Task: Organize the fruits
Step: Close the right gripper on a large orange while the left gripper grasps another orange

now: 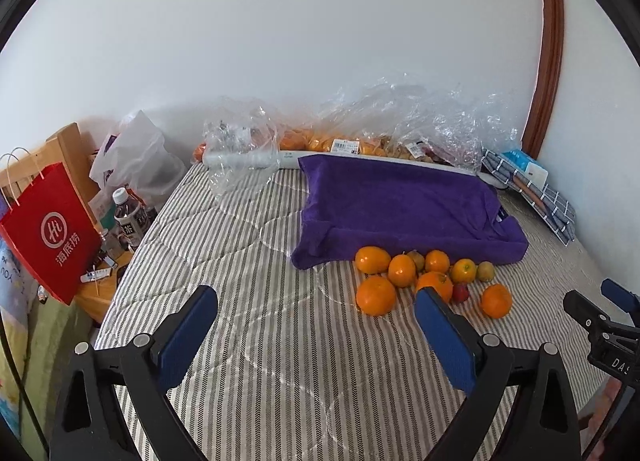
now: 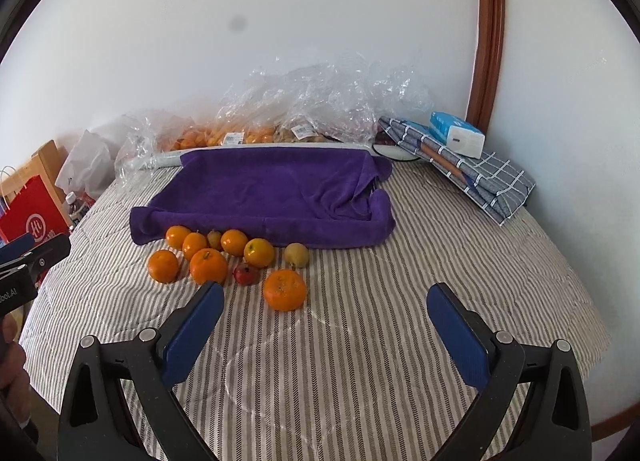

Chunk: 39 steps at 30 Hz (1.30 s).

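I hold the left gripper (image 1: 316, 309) and right gripper (image 2: 324, 307) spread and empty above the striped bedspread (image 2: 360, 341), short of oranges (image 2: 208, 265) clustered beside the purple towel-lined tray (image 2: 260, 189), their likely destination.

Beyond the left gripper (image 1: 316, 315), its right finger covers part of one orange (image 1: 434, 284). The bagged fruit (image 2: 224, 136) farther off blurs behind crinkled plastic. The other gripper (image 2: 24, 261) is cut off at the frame's edge.
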{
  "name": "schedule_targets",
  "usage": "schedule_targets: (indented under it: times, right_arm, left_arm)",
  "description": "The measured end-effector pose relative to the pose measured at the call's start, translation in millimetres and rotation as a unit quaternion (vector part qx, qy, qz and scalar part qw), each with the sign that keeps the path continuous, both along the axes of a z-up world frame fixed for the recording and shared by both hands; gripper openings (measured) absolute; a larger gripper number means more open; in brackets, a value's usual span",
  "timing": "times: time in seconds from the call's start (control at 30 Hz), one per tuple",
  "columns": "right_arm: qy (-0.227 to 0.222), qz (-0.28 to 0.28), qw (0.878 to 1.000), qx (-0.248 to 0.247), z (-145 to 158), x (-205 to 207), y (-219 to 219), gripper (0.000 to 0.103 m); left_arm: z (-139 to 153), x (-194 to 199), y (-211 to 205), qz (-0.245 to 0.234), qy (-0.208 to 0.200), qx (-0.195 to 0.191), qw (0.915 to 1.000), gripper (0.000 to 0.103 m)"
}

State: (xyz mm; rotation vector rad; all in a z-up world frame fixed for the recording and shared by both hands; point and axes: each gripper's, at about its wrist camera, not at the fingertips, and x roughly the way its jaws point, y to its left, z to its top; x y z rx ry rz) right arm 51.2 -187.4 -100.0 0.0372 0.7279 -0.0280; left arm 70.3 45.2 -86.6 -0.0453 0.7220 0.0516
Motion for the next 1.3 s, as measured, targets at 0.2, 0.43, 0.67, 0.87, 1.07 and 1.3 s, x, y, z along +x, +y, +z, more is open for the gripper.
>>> schedule_targets:
  times: [0.2, 0.43, 0.67, 0.87, 1.07, 1.3]
  right_arm:
    - [0.046, 0.01, 0.998, 0.031, -41.0, 32.5, -4.1, 0.079]
    - [0.081, 0.045, 0.994, 0.06, -71.1, 62.5, 11.5, 0.063]
    - [0.104, 0.059, 0.992, 0.029, -86.7, 79.2, 26.7, 0.045]
    - [0.099, 0.069, 0.993, 0.007, -85.1, 79.2, 22.1, 0.042]
    - [0.101, 0.061, 0.993, 0.021, -86.6, 83.3, 6.7, 0.042]
    - [0.106, 0.068, 0.992, 0.007, -89.7, 83.8, 10.0, 0.044]
  left_arm:
    - [-33.3, 23.5, 6.1, -0.001, 0.041, -0.011, 0.9991, 0.098]
    - [-62.0, 46.9, 10.9, -0.02, 0.073, -0.028, 0.9967, 0.091]
    - [-71.9, 61.6, -4.0, -0.056, 0.083, -0.046, 0.9939, 0.091]
    - [-83.1, 76.8, -23.0, -0.076, 0.095, -0.047, 0.9914, 0.083]
    - [-95.6, 88.5, -38.3, -0.072, 0.103, -0.047, 0.9909, 0.057]
    - [-95.9, 86.0, -35.5, -0.07, 0.099, -0.053, 0.9913, 0.052]
